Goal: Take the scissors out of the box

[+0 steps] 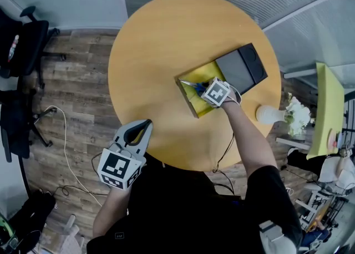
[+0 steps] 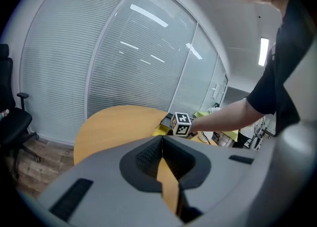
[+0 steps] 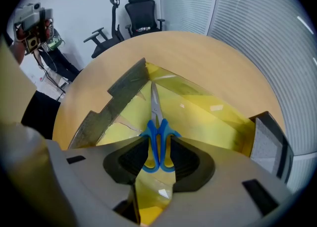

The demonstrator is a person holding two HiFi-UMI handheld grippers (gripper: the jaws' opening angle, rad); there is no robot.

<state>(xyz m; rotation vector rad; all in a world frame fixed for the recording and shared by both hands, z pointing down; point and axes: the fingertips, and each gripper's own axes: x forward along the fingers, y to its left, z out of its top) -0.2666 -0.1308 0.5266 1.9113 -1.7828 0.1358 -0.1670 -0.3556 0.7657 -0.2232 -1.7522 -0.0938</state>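
Over on the far left there was a black office chair (image 1: 22,42) and a white cable (image 1: 64,147) snaking across the wood floor. The left gripper (image 1: 145,125) was hanging out at the near-left edge of the round wooden table (image 1: 161,53), aimed roughly across the top. Its jaws were pinched together at the tips with nothing in them. It wasn't anywhere near the action.

Toward the middle-right of the table sat the yellow box (image 1: 208,71), open. The scissors (image 1: 195,86), the blue-handled kind, were lying flat on the bottom of it, blades pointing away from the person. The right gripper (image 1: 204,89) was poked steeply down into the box right over them. Its jaws were spread wide, one either side of the blue handles and sitting snug against them. I honestly couldn't say if they were squeezing.

The box's dark lid (image 1: 241,67) lay on the table, touching the box's far-right side. Past that, near the table's right edge, stood a white vase (image 1: 270,115) with pale flowers (image 1: 299,115).
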